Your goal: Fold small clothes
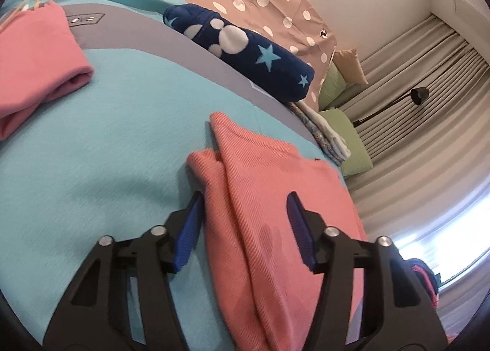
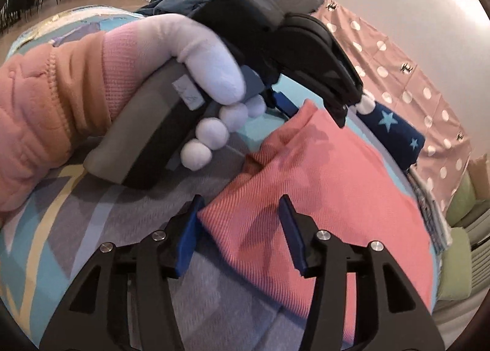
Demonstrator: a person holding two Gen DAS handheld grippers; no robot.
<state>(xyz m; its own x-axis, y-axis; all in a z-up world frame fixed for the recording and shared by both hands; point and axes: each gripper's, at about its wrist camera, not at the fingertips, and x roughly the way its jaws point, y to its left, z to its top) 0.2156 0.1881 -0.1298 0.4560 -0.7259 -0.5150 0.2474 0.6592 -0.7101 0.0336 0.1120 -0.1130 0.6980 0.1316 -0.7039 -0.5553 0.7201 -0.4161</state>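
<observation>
On the bed, over a turquoise and grey bedspread, a salmon-pink knit garment lies partly folded, with a doubled flap along its left side and a narrow corner reaching toward the far edge. The left gripper hovers low over the garment's near left part, its blue pads standing apart with cloth beneath them but nothing pinched between. The right gripper is likewise parted over the garment's near corner, holding nothing; in its view the gloved left hand carries the other tool just above the cloth. The step in hand looks like taking fresh hold for the next fold, and it would go best if each gripper closed on the full doubled thickness at an edge, not on one layer, and both lifted together so the flap does not slide open. A folded pink garment lies well apart to the left, and a rolled navy star-print blanket sits beyond the far corner, near but not touching. Open bedspread to the left gives room to lay the fold over; the bed's right edge is close, so the cloth is better drawn inward.
</observation>
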